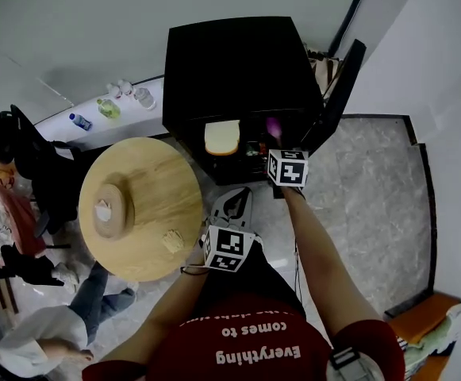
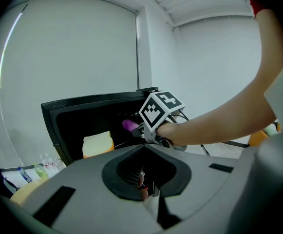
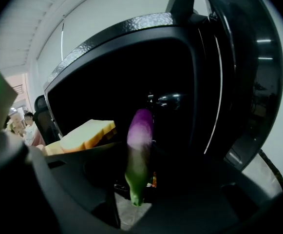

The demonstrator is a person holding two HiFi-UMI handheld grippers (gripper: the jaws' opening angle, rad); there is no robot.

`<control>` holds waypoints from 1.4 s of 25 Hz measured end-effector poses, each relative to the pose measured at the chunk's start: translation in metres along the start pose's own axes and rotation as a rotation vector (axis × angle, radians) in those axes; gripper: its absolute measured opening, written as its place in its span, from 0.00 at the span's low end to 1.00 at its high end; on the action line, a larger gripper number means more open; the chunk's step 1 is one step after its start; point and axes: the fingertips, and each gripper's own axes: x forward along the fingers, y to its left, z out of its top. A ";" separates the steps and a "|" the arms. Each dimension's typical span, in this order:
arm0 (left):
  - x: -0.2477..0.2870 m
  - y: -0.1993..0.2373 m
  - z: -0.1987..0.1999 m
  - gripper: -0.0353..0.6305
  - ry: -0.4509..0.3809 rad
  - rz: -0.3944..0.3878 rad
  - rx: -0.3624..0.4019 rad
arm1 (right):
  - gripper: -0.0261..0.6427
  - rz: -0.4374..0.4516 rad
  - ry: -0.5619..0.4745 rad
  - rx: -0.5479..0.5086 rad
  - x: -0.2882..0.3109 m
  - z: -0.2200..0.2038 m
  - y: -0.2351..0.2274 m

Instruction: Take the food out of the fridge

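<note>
Purple at its far end and green at the near one, the eggplant (image 3: 139,150) stands between the jaws of your right gripper (image 1: 278,145), which have closed against its green end and are set only as wide as that end. It is just inside the mouth of the fridge (image 1: 238,62), on the right side of the dark compartment, and your arm reaches to it past the marker cube. The bread (image 1: 222,137) lies inside the fridge too, to the left of the eggplant and apart from it, at the front edge of the shelf, pale on top with a browner crust. The door (image 1: 337,94) hangs open at the right side of the fridge. Your left gripper (image 1: 232,203) is held back in front of the fridge, outside it, below and to the left of the right one, pointing at the opening. Its jaws meet along a narrow seam and hold nothing. A round wooden table (image 1: 147,189) stands to the left of the fridge and nearer to you, with a small wooden stand (image 1: 111,207) on it and a little pale scrap (image 1: 172,240) near its close edge. Some bottles (image 1: 79,121) sit along a white ledge left of the fridge, against the wall. A person (image 1: 40,340) sits farther to the left, beyond the table.
</note>
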 end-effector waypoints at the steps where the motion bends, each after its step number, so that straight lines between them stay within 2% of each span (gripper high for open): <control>1: -0.001 0.002 0.001 0.06 -0.008 0.002 0.000 | 0.29 0.008 -0.005 0.006 -0.004 -0.001 0.004; 16: -0.026 0.012 0.027 0.06 -0.104 0.011 0.001 | 0.29 0.143 -0.081 0.071 -0.105 -0.025 0.075; 25: -0.042 0.024 0.016 0.06 -0.121 0.041 -0.048 | 0.29 0.198 -0.088 0.078 -0.136 -0.040 0.107; 35: -0.075 0.058 -0.016 0.06 -0.108 0.147 -0.148 | 0.29 0.361 -0.023 -0.003 -0.131 -0.057 0.179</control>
